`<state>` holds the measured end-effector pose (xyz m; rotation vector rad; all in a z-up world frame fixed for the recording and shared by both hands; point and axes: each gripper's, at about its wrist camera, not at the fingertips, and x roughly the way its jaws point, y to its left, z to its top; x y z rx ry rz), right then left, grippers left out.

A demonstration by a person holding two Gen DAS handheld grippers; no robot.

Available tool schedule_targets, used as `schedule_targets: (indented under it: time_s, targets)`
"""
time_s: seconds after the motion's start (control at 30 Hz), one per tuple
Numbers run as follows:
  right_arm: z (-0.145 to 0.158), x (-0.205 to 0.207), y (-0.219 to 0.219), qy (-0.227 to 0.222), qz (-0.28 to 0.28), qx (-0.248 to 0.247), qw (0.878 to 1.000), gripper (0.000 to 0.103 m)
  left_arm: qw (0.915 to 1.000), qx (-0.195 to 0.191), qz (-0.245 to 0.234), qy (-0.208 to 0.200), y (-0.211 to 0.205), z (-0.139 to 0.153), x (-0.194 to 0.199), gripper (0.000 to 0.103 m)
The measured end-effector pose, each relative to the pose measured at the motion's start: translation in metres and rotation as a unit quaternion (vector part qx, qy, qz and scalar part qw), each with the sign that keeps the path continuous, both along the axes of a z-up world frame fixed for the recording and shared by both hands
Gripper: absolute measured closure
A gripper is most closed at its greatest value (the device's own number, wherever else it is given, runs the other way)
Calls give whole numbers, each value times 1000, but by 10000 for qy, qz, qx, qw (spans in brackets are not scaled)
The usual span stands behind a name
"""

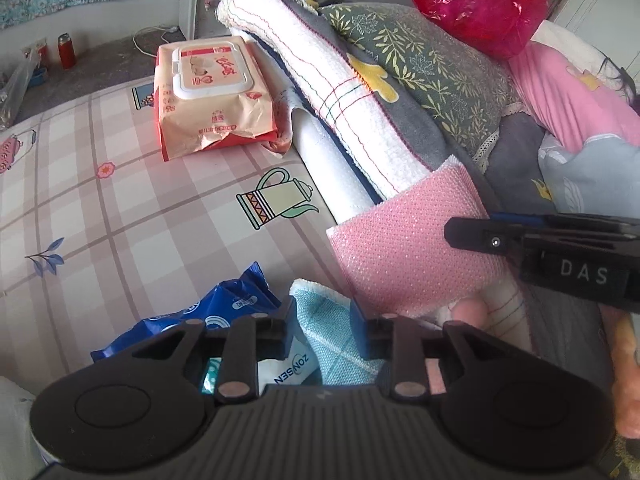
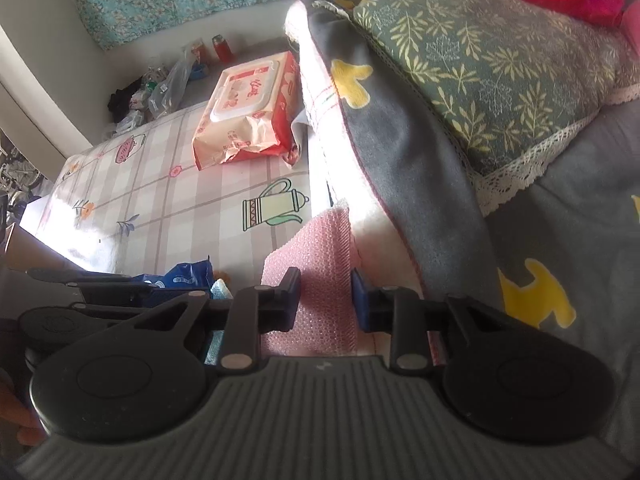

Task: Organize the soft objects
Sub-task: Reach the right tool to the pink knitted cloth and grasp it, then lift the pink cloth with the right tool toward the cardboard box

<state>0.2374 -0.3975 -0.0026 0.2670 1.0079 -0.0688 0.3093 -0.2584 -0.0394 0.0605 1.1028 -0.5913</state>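
Pink dimpled foam-like cloth, soft, light, limp: lies at edge of folded textile stack on checked worktop. Right tongs narrow, pinching cloth's near edge; best grip there. Left tongs narrow over light-blue woven cloth, grip uncertain.

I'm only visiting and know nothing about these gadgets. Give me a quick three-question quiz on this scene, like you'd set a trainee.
1. True or false: the wet-wipes pack lies on top of the leaf-print pillow.
2. Which cloth sits between the fingers of the right gripper? A) pink B) light blue C) white
3. What colour is the plastic bag at the top of the bedding pile?

Key
1. False: it lies on the checked sheet, beside the pile.
2. A, the pink cloth.
3. Red.
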Motion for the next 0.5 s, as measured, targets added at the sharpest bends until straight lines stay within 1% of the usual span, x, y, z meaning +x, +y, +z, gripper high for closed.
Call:
schedule_targets:
  time_s: [0.07,0.1,0.13,0.17,0.2,0.27,0.37,0.43,0.5]
  targets:
    - [16,-5,7,-310,36,-243,9992,78,9998,-20,-10,-196,11,15,-9,57]
    - [24,-7,9,-445,46,-307,9985,78,9996,-34,-15,-291,17,23,-13,54]
    - [35,-10,10,-614,57,-342,9975,78,9992,-55,-16,-397,24,31,-19,46]
    - [44,-13,12,-743,86,-327,9967,78,9987,-72,-20,-509,31,40,-25,40]
    - [53,-16,13,-854,124,-283,9959,77,9981,-91,-25,-613,38,47,-31,37]
    - [72,-26,16,-1031,248,-174,9942,77,9966,-142,-108,-808,52,62,-47,26]
    - [92,-41,25,-1162,556,65,9916,77,9933,-33,-390,-1085,71,76,-73,22]
    - [99,-52,35,-1121,858,268,9896,77,9889,157,-651,-1326,82,82,-94,20]
    - [99,-59,47,-985,1194,451,9869,77,9838,324,-920,-1505,89,82,-112,18]
